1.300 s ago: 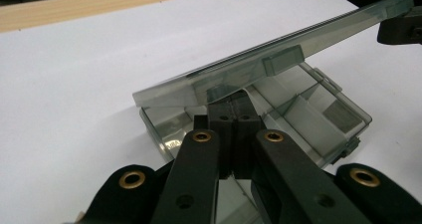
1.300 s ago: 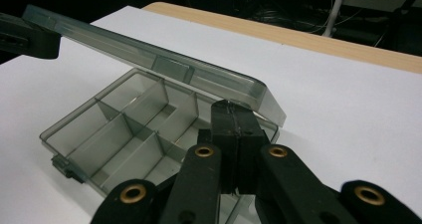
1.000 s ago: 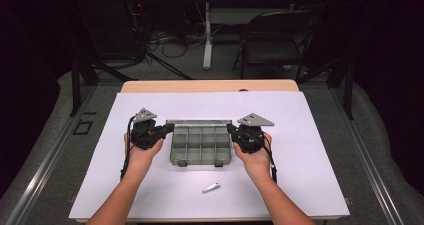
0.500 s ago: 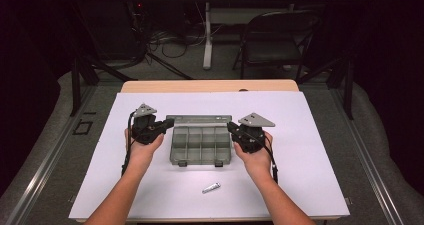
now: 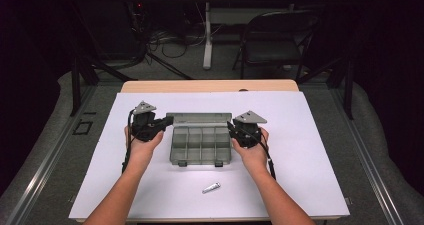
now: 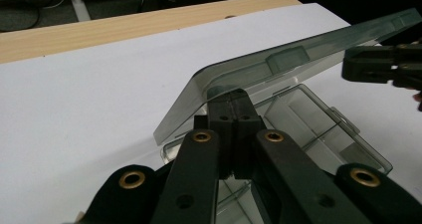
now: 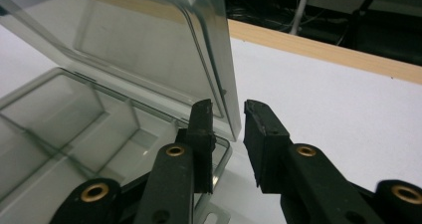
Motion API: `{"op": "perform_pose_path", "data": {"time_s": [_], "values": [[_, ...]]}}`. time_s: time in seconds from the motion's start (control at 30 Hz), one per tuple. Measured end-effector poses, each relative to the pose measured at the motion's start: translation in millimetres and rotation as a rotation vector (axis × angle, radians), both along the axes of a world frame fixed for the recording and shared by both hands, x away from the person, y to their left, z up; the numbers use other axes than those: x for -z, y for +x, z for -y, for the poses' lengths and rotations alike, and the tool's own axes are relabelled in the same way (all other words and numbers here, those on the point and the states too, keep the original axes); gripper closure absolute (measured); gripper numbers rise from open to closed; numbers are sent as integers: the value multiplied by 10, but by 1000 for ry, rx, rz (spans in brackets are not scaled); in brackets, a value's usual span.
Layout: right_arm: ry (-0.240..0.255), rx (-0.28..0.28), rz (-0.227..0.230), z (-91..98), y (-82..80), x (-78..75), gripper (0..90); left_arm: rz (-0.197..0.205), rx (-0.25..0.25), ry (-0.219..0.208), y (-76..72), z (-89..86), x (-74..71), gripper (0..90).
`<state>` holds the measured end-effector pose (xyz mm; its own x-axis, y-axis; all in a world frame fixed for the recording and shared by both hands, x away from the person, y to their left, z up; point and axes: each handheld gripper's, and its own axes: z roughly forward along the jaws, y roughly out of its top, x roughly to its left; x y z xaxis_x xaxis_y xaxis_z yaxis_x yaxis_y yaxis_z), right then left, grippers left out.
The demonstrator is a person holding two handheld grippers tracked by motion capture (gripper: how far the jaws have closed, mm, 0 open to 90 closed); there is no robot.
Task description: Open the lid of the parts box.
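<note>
Gripping clear lid (image 6: pixel 278 67) (no label), left tongs (image 6: pixel 234 102)

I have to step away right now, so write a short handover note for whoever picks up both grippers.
Left gripper: shut on the lid at its left edge, holding it raised.
Right gripper: fingers have just been opening; the lid's right edge sits between them, unpressed.
Compartment box: mid-table on the white sheet, base empty.
Small silver part: loose, in front of the box.
Done: lid unlatched, half raised.
Left: probably swing it fully open.

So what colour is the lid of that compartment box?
The lid is see-through smoky grey, clearest in the left gripper view.
</note>
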<state>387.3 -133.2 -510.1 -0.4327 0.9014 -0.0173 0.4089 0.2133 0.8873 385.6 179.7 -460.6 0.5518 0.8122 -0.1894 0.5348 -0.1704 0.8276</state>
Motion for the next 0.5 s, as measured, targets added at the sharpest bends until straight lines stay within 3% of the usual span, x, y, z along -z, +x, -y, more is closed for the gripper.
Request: {"op": "perform_pose_path", "data": {"time_s": [0.2,0.5], "values": [[26,23,-19,-10,117,113,730,1,-3,-1,18,0,-5,900],[16,35,-8,-42,139,160,769,-2,-5,1,40,18,6,900]]}}
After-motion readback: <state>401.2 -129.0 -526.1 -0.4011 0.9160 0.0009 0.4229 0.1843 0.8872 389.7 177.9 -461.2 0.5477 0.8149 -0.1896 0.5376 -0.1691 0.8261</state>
